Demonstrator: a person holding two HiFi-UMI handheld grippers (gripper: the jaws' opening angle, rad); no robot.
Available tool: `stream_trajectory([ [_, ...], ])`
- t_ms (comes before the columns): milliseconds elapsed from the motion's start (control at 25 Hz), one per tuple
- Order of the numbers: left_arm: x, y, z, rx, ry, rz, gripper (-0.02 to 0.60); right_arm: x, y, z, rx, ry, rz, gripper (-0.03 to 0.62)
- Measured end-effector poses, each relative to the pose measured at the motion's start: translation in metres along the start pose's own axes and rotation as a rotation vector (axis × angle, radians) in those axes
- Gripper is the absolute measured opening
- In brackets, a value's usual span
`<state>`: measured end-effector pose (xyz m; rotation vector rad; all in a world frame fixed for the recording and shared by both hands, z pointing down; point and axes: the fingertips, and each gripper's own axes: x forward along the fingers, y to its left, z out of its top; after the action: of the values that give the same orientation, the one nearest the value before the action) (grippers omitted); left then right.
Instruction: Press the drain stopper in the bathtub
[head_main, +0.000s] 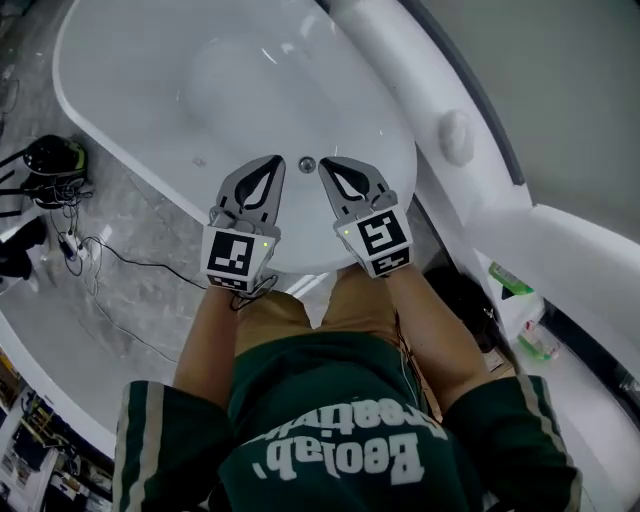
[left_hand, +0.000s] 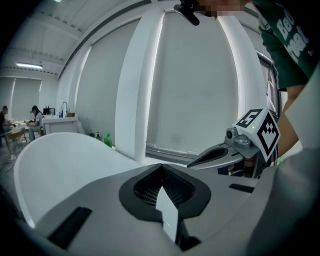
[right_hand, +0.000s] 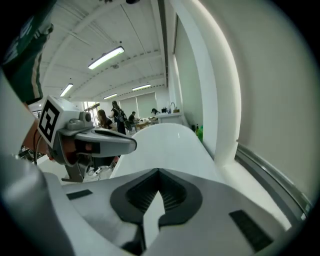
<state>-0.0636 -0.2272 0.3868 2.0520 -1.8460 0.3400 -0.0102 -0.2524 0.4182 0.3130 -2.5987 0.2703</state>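
Observation:
The white bathtub (head_main: 120, 120) fills the upper head view. A small round metal drain stopper (head_main: 307, 164) sits in its basin near the end closest to me. My left gripper (head_main: 276, 160) is shut and empty, its tip just left of the stopper. My right gripper (head_main: 326, 163) is also shut and empty, its tip just right of the stopper. Both hover above the tub, and contact with the stopper cannot be told. The left gripper view shows shut jaws with the right gripper (left_hand: 235, 150) beside them. The right gripper view shows the left gripper (right_hand: 95, 141) and the tub rim (right_hand: 165, 145).
A round white knob (head_main: 456, 137) sits on the ledge to the right. A green-labelled bottle (head_main: 515, 285) stands at the lower right. Cables and a black device (head_main: 55, 160) lie on the marble floor to the left. People (right_hand: 112, 119) are at desks far behind.

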Motion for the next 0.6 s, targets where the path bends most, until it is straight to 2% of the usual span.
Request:
stream_trajectory([
  [160,-0.036,0.0,0.06,0.034,-0.072,0.002,0.009,-0.036,0.018,0.079,-0.003,-0.145,-0.032,0.009],
  [280,-0.063,-0.005,0.096,0.037,-0.119,0.005,0.009,-0.07,0.035,0.125,-0.015,-0.241,-0.04,0.009],
  [440,-0.095,-0.016,0.139,0.086,-0.19,-0.017,0.009,-0.111,0.055,0.171,-0.056,-0.345,-0.023,0.009],
  [600,-0.125,-0.013,0.168,0.094,-0.248,-0.007,0.009,-0.138,0.073,0.208,-0.102,-0.433,-0.037,0.009],
])
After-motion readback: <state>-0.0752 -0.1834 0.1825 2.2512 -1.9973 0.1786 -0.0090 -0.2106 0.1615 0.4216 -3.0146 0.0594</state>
